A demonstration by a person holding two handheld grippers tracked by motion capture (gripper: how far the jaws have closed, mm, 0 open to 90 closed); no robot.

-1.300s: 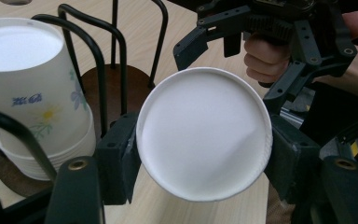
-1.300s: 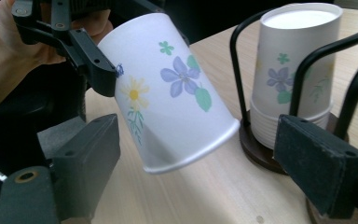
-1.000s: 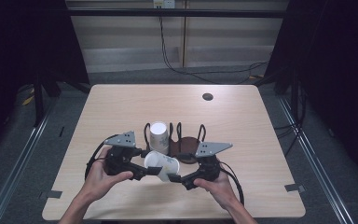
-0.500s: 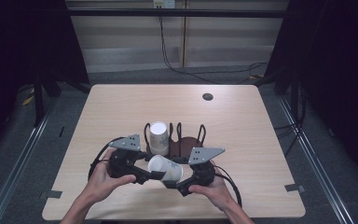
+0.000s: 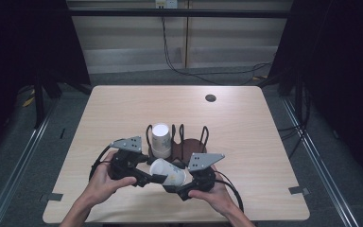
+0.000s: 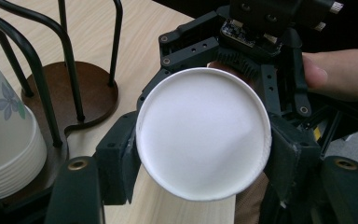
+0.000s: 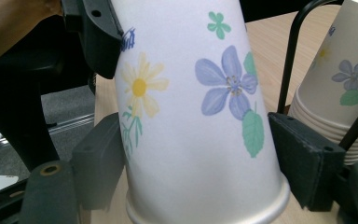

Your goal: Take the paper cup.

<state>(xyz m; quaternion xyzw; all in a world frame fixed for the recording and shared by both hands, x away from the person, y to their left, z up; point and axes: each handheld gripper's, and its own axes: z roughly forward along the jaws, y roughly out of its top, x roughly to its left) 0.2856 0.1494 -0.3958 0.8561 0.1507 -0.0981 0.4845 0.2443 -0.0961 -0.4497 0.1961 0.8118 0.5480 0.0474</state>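
Observation:
A flowered paper cup (image 5: 168,171) lies on its side just above the table's front middle, held between both grippers. My left gripper (image 5: 155,178) has its pads against the cup's narrow base end; the white base (image 6: 203,133) faces that camera. My right gripper (image 5: 178,184) closes across the wide mouth end, pads touching both sides of the cup (image 7: 191,116). One left finger (image 7: 93,28) shows at the top. Behind them, a stack of upside-down cups (image 5: 161,139) stands in a black wire holder (image 5: 191,143) with a brown base.
The wooden table (image 5: 123,109) has a small dark round hole (image 5: 211,98) at the back right. The holder's wire loops (image 6: 51,93) rise close to the held cup, and the cup stack (image 7: 340,93) sits just beside my right gripper. Dark floor and rails surround the table.
The two grippers have drawn closer together at the front middle, and the right gripper's jaws now sit around the cup's mouth end. The stack and holder have not moved.

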